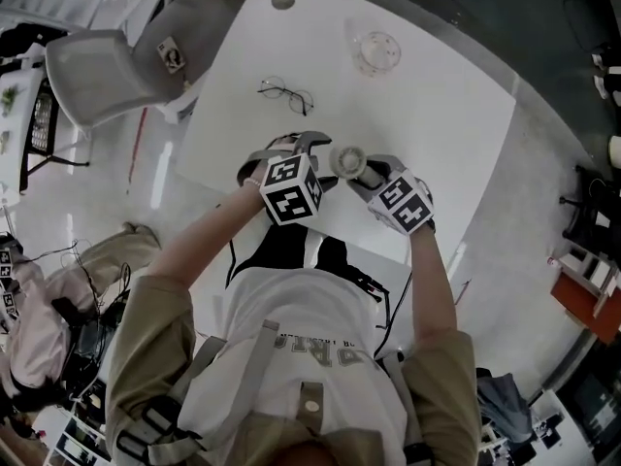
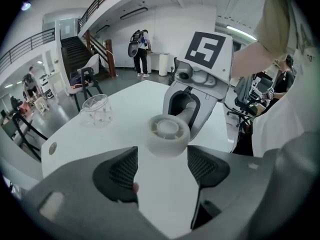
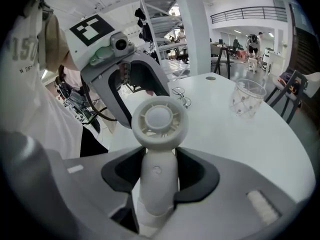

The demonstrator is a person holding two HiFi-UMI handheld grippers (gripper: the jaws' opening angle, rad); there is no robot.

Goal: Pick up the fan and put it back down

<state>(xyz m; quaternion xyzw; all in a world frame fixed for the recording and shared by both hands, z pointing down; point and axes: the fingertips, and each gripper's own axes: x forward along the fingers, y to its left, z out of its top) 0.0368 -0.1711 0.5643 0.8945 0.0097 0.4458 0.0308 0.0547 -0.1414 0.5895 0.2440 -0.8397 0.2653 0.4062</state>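
Observation:
A small white hand-held fan (image 3: pixel 159 120) has a round grille head and a straight handle. My right gripper (image 3: pixel 159 170) is shut on the handle, with the head sticking out past the jaws. The head view shows the fan (image 1: pixel 347 158) over the white table (image 1: pixel 437 115) near its front edge, between my right gripper (image 1: pixel 366 176) and my left gripper (image 1: pixel 304 148). My left gripper (image 2: pixel 160 160) stands open with bare table between its pads. The fan's head (image 2: pixel 168 134) hangs just beyond its fingertips, untouched.
Eyeglasses (image 1: pixel 286 93) lie on the table beyond the grippers. A clear glass cup (image 1: pixel 376 51) stands further back on the right. A grey chair (image 1: pixel 107 71) stands off the table's left corner. A person stands far off in the room.

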